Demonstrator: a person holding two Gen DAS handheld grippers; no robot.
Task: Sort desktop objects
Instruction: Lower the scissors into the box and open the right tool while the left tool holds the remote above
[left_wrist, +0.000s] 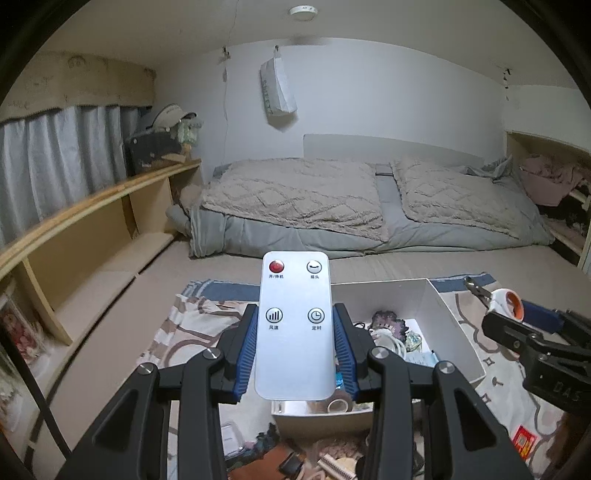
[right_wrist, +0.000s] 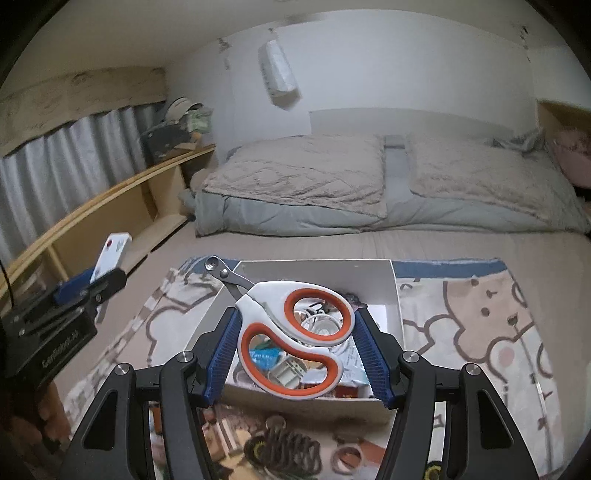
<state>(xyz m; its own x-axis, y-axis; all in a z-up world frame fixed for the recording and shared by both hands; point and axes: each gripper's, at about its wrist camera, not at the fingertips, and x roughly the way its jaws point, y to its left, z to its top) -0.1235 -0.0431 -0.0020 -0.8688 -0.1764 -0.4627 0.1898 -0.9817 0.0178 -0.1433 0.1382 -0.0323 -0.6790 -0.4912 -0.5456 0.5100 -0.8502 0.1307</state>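
My left gripper (left_wrist: 295, 328) is shut on a white remote control (left_wrist: 295, 325) with a red button, held upright above the near left corner of a white cardboard box (left_wrist: 448, 317). My right gripper (right_wrist: 295, 332) is shut on white and orange pet nail clippers (right_wrist: 295, 336), held over the same box (right_wrist: 395, 291). The box holds several small items, such as cables and packets. The right gripper with the clippers (left_wrist: 508, 301) shows at the right in the left wrist view. The left gripper with the remote (right_wrist: 110, 254) shows at the left in the right wrist view.
The box sits on a patterned blanket (right_wrist: 480, 325) on a beige mat. Loose clutter lies near me in front of the box, including tape rolls (right_wrist: 347, 458) and a dark comb-like item (right_wrist: 284, 450). Folded bedding (left_wrist: 332, 206) lies beyond. A wooden shelf (left_wrist: 92, 229) runs along the left.
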